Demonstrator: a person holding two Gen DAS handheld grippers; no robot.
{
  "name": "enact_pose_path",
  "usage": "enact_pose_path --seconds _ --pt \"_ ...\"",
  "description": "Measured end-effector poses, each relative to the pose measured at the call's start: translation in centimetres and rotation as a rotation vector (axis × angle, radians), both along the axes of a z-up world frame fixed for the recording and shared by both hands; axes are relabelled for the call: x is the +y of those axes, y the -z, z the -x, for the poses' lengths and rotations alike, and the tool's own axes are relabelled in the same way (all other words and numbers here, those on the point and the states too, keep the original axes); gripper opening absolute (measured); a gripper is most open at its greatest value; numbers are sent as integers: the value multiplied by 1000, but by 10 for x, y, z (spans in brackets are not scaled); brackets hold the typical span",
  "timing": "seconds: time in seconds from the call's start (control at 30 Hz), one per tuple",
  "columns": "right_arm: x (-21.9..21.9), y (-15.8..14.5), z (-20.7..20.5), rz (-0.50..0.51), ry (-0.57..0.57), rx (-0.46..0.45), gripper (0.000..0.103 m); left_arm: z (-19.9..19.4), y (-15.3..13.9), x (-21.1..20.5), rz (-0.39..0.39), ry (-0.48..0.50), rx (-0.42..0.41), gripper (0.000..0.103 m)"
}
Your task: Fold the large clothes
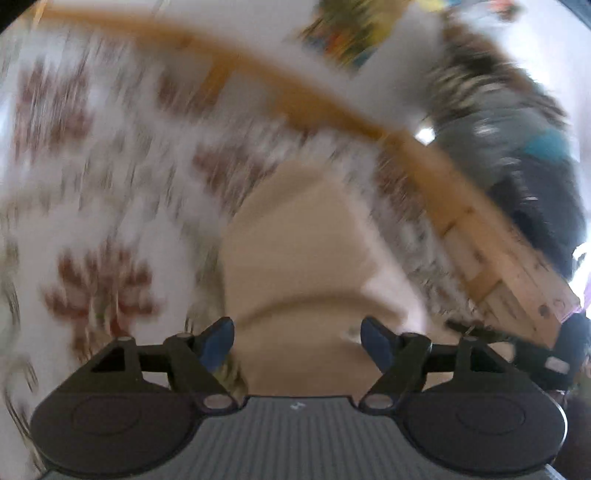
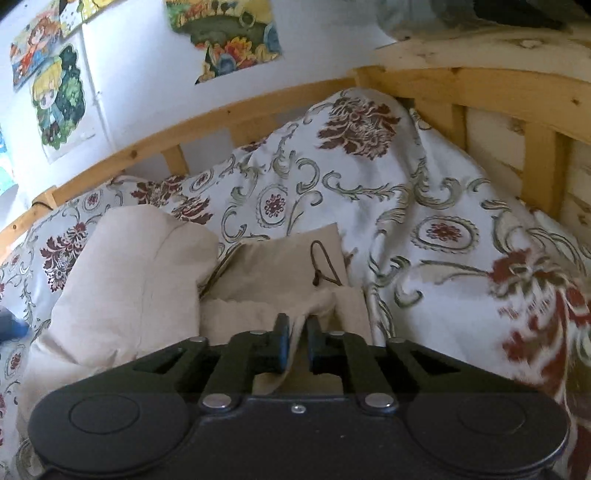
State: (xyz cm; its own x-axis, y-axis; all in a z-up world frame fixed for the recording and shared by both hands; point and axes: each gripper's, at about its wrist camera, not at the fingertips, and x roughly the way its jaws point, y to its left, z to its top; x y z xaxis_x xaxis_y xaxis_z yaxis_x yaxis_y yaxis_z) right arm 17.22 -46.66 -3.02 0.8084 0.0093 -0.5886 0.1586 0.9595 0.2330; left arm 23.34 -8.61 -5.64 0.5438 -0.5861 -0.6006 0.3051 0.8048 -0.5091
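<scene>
Beige garment [image 2: 133,280] lies bunched on the floral bedspread [image 2: 424,206], at nine o'clock from the right tool [image 2: 295,341], which appears clenched on a beige fold. Left tool [image 1: 297,343] released, nothing between its fingers, above blurred beige cloth.

Left view motion-blurred, right sharp, soft daylight

The whole picture is smeared by motion blur. The left tongs [image 1: 297,341] stand wide apart at the bottom, their blue pads [image 1: 218,343] clear of any cloth. Between and beyond them lies a beige garment [image 1: 295,251] on a white bedspread [image 1: 96,184] with dark red flower patterns. A wooden bed rail [image 1: 280,96] curves across the top and down the right side. Above it, a colourful poster [image 1: 351,33] hangs on the white wall [image 1: 251,29].
</scene>
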Motion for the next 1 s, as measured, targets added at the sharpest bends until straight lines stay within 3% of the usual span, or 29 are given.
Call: enact_pose_path --seconds 0.03,0.1,0.2,0.3,0.37,0.4,0.47,0.5,0.57,0.7,0.87,1.0 --pt "-1 -6 1 -5 10 -20 47 -3 8 3 30 4 40 78" --pt "-7 -19 6 -46 38 -63 68 -4 16 4 51 20 61 78" --pt "-9 -33 1 -158 4 -100 71 -4 22 -8 9 65 46 78" --pt "5 -25 -16 -255 -99 -17 75 1 22 -19 -38 89 7 78" --pt "22 -11 -29 -256 -121 66 75 1 22 -20 -43 90 5 78" --pt "29 -4 -33 -247 -130 97 69 3 22 -22 -45 91 5 78" --pt "37 8 -37 -230 -134 135 31 3 22 -21 -45 91 6 78" --pt "40 8 -34 -226 -129 120 5 4 22 -20 -44 90 7 78" --pt "40 0 -20 -200 -126 60 1 5 20 -22 -52 96 2 78" --pt "41 -17 22 -44 -85 -10 0 12 10 -38 -106 155 -48 82" --pt "43 26 37 83 -1 65 0 23 6 -84 -326 220 -129 86" --pt "54 54 32 201 -19 72 0 30 17 -105 -422 212 -180 91"
